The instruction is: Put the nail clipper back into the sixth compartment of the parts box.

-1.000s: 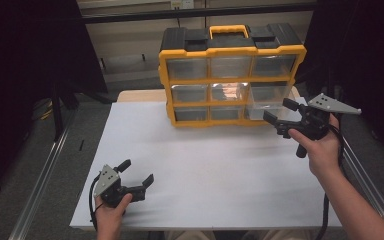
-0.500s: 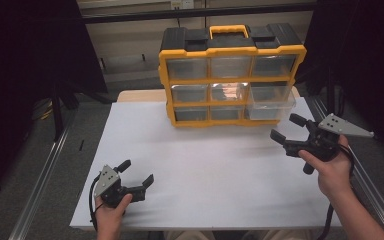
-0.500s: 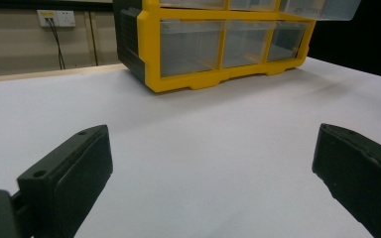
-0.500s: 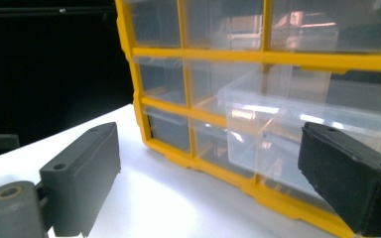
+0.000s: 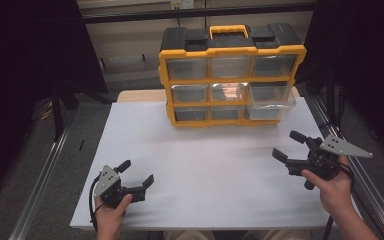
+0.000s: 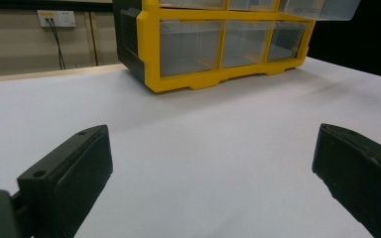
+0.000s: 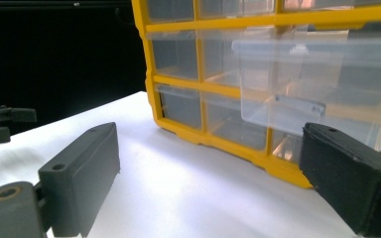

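A yellow and black drawer cabinet [image 5: 230, 75] with clear drawers stands at the back middle of the white table [image 5: 205, 170]. Its middle-right drawer [image 5: 272, 100] sticks out toward me; in the right gripper view that clear drawer [image 7: 317, 74] juts from the cabinet front. My right gripper [image 5: 287, 144] is open and empty, low over the table's right side, a short way in front of the cabinet. Its jaws stand wide apart around bare table [image 7: 211, 144]. My left gripper [image 5: 137, 171] rests near the front left, open and empty, pointing toward the cabinet [image 6: 218, 44].
Metal rails run along the left side [image 5: 40, 190] and the right side [image 5: 360, 175] of the table. A wall socket [image 6: 57, 17] sits behind the table. The left gripper [image 7: 0, 121] appears at the far left of the right gripper view.
My right gripper has pulled back from the cabinet's pulled-out drawer, toward me and lower over the table. The drawer stays out. The left gripper has not moved.
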Tool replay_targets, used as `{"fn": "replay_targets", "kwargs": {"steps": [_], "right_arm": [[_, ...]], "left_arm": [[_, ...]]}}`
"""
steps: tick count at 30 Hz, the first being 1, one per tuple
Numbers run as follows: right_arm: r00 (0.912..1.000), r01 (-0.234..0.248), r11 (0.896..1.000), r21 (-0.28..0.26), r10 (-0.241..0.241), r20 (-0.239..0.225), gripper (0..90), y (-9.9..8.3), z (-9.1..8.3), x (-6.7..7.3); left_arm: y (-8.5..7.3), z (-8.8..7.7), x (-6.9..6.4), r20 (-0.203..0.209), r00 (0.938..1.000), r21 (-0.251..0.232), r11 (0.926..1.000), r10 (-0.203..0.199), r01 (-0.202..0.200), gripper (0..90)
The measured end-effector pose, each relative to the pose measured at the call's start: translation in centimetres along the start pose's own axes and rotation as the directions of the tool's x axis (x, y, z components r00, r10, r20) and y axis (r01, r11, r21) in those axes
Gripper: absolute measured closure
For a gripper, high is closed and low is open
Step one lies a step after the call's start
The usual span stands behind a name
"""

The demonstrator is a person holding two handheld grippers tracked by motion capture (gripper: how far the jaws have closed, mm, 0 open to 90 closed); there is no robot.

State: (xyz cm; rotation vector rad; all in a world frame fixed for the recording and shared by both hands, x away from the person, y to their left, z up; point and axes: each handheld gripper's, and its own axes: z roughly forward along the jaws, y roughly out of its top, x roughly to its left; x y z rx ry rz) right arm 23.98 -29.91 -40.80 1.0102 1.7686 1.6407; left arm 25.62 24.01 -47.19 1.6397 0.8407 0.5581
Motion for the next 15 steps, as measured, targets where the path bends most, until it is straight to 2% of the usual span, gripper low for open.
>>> {"fn": "replay_targets", "kwargs": {"steps": [5,15], "right_arm": [[0.9997,0.022,1.000,0.019,-0.022,-0.010,8.5,-1.6,-0.6,0.0],[1.0000,0.004,0.998,0.060,-0.004,0.004,8.2,-4.8,-1.2,-0.3]], "left_arm": [[0.0,0.1,0.0,-0.006,0.9999,0.003,0.9999,0.012,-0.012,2.3],[0.0,0.1,0.1,0.003,1.0000,0.002,1.0000,0.000,0.000,2.3]]}}
